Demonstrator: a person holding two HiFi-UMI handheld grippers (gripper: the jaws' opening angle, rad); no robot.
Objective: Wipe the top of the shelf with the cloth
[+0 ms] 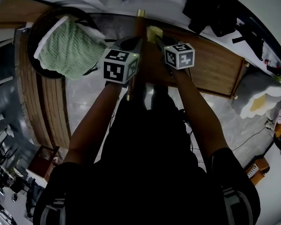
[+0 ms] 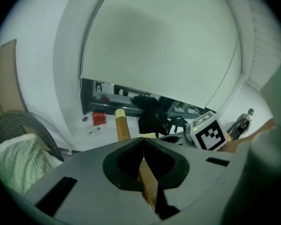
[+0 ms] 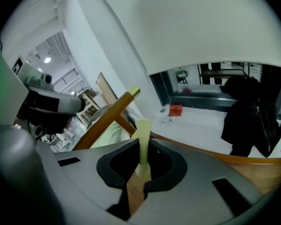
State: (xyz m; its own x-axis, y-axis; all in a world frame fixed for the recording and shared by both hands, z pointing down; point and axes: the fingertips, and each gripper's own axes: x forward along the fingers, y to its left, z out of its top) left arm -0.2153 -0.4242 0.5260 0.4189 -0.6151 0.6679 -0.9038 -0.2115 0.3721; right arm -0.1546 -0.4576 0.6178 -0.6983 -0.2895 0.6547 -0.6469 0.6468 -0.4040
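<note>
I am seeing a pale yellow-green cloth (image 3: 143,142) against the black pads (image 3: 113,165) of the grey right gripper (image 3: 141,149). The left gripper (image 2: 143,142) is showing the same grey shell and black lining. The left marker cube (image 1: 120,65) and right marker cube (image 1: 179,55) are both wearing black square patterns on white. The shelf (image 1: 210,64) is reading warm brown with a wood grain. A mint-green ribbed knit (image 1: 70,48) is filling a dark woven basket (image 1: 32,41). A small red box (image 2: 99,118) is standing out on white.
</note>
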